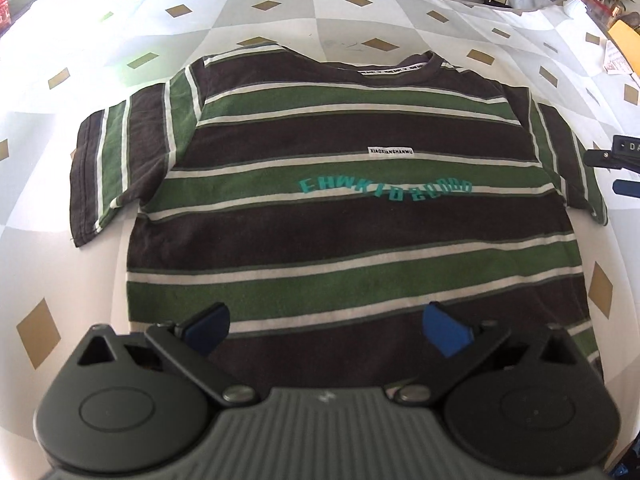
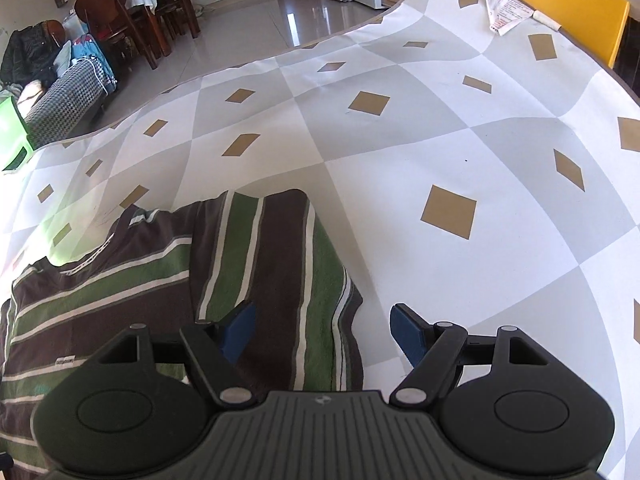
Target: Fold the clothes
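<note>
A brown, green and white striped T-shirt (image 1: 344,216) lies flat, front up, on the checked tablecloth, collar at the far side and both sleeves spread. My left gripper (image 1: 326,326) is open over the shirt's near hem and holds nothing. The right gripper's fingers (image 1: 616,160) show at the right edge beside the shirt's right sleeve. In the right wrist view my right gripper (image 2: 324,334) is open above the end of that sleeve (image 2: 280,264), left finger over the cloth, right finger over bare tablecloth.
The table wears a white and grey cloth with tan diamonds (image 2: 448,212). A folded paper (image 2: 506,10) and a yellow chair back (image 2: 560,4) are at the far right. Dining chairs and a sofa (image 2: 68,92) stand beyond the table's far edge.
</note>
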Demonstrator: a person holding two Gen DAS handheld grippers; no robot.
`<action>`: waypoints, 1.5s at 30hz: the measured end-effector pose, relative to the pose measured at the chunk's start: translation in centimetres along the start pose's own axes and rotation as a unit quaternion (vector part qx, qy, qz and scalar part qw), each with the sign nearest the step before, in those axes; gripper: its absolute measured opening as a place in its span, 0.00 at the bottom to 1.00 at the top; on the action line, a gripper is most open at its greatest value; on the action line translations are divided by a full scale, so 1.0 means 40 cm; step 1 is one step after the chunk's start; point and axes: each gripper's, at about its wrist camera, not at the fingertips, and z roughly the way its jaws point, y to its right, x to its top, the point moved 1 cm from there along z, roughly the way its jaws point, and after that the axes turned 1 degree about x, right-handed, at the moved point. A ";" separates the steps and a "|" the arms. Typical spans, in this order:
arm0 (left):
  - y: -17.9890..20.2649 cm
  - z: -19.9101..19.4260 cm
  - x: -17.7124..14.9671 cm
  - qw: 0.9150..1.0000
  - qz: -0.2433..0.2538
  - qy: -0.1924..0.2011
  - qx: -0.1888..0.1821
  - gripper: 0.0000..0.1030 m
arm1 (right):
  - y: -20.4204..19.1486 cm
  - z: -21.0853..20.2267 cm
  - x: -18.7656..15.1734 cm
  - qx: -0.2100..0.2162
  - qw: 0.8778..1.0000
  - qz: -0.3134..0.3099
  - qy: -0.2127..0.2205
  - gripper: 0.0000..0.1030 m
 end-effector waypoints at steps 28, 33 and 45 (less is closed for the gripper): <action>0.007 0.005 -0.009 1.000 -0.009 -0.018 -0.016 1.00 | -0.030 0.059 0.027 -0.014 0.999 -0.024 0.025 0.23; 0.006 0.008 -0.010 1.000 -0.011 -0.022 -0.017 1.00 | -0.072 0.034 0.031 0.020 0.997 -0.060 0.044 0.23; 0.008 0.006 -0.012 0.999 -0.012 -0.023 -0.019 1.00 | -0.148 -0.013 0.036 0.114 0.987 -0.101 0.048 0.31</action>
